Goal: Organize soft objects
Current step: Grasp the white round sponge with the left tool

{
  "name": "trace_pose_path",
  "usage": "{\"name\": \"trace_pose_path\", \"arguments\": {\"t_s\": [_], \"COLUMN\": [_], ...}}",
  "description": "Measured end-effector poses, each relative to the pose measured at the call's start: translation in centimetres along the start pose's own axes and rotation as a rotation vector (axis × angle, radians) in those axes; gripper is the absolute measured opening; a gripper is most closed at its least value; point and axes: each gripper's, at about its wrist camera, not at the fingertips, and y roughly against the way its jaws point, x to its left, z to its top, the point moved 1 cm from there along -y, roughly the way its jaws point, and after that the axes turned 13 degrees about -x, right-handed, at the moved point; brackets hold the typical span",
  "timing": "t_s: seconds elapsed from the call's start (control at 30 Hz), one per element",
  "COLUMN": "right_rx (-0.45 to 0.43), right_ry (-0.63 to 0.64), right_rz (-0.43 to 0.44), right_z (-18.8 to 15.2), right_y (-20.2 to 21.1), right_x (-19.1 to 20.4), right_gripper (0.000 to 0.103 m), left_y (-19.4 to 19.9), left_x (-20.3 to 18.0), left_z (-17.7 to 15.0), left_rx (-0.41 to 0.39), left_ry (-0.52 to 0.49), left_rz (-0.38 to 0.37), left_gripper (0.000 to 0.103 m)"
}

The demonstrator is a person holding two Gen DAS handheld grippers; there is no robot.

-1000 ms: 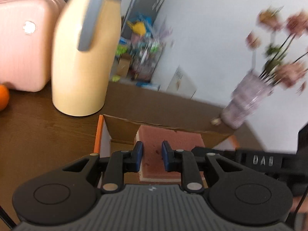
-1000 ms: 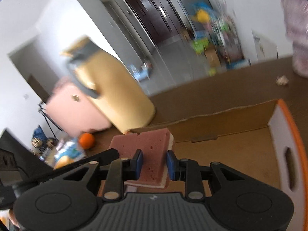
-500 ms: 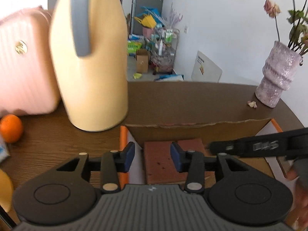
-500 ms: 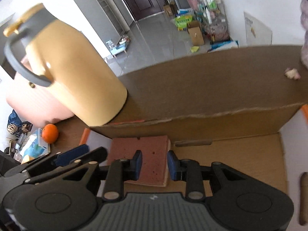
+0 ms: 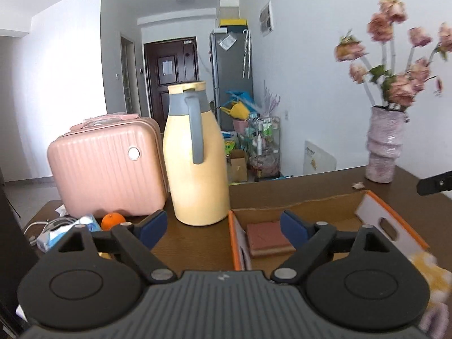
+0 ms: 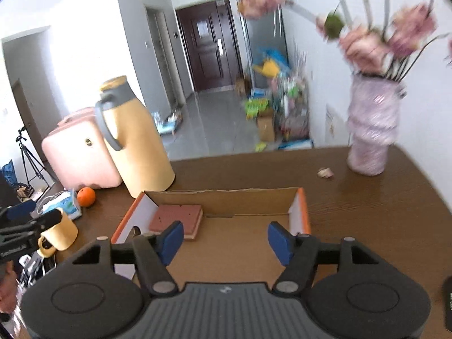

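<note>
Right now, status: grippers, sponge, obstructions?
Left gripper, right gripper: jaws opening, empty. Red-brown rectangular sponge flat in orange-edged cardboard box, left end. Nothing blocking.

Two wrist views, near, sharing the box (image 5: 316,207) (image 6: 226,197).

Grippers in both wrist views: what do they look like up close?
The left gripper and right gripper match: matte black plastic linkage arms with triangular cutouts, silver pivot pins, blue rubbery pads, round black discs either side of a ribbed grey body bearing a small white mark. No cables or sleeves show clearly.
</note>
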Motion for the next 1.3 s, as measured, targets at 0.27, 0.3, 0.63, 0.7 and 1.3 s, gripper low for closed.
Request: {"name": "trace_pose_path", "arguments": {"t_s": [0.27,0.3,0.63,0.7,1.3], "right_rx": [-0.15,-0.179,-0.356,-0.376,-0.334], "right_ry": [0.078,0.093,0.16,0.167,0.218], "right_rz": [0.018,0.017,0.042,0.035,0.06], "right_z": [-3.0,-3.8,-16.1,-18.7,-26.6], "right_y": [9.0,10.2,21.1,22.8,24.0], "right_x": [2.3,2.6,5.2,5.7,8.0], "right_gripper": [0.07,0.073,0.082,0.084,0.103], "left_y": [10.0,11.2,25.0,27.3,31.0], "left_x": [-1.6,-1.7,-2.0,-2.6,-2.7], "left_z": [-0.1,-0.4,-7.7,-10.0,-19.0], "left_rx": [-0.08,-0.092,-0.225,-0.236,-0.067], "left_ry": [0.018,0.025,0.026,0.001,0.042], "left_rz": [0.007,0.01,0.033,0.045,-0.021], "left_gripper": [0.095,0.095,0.101,0.101,0.102]}}
